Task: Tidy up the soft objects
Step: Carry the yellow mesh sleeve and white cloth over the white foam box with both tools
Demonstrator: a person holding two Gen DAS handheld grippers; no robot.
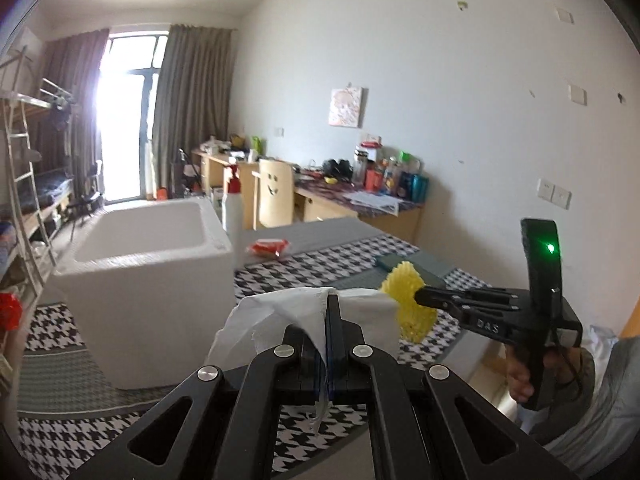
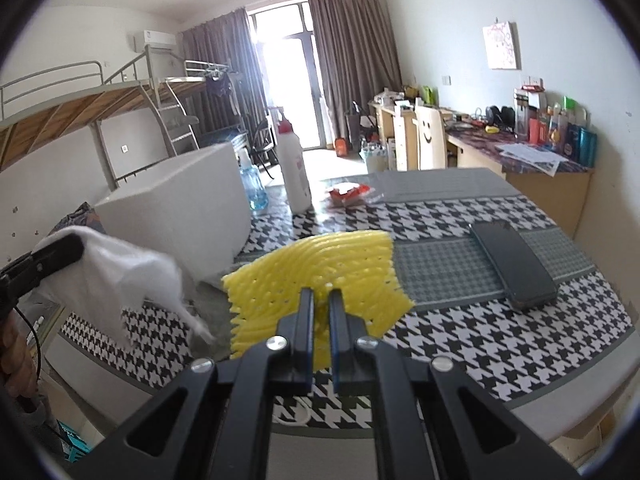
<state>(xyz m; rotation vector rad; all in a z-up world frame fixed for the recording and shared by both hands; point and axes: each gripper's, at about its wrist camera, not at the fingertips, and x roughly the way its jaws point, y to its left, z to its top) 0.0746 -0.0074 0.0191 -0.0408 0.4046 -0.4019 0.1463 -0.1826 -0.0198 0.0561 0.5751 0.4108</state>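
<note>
The white cloth (image 1: 280, 320) hangs pinched in the left claw (image 1: 332, 312), the yellow mesh (image 2: 316, 284) in the right claw (image 2: 320, 308), both above the surface (image 2: 460, 216), near the box (image 1: 152, 264). Thin pinches: either could slip out.

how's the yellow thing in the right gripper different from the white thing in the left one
The yellow foam net is bright, ribbed and full of holes; the white cloth is plain and smooth. The net holds a fairly flat sheet shape out from the right gripper, while the cloth droops limply over the left gripper. Both are soft, pinched between shut jaws and held above the houndstooth table.
</note>
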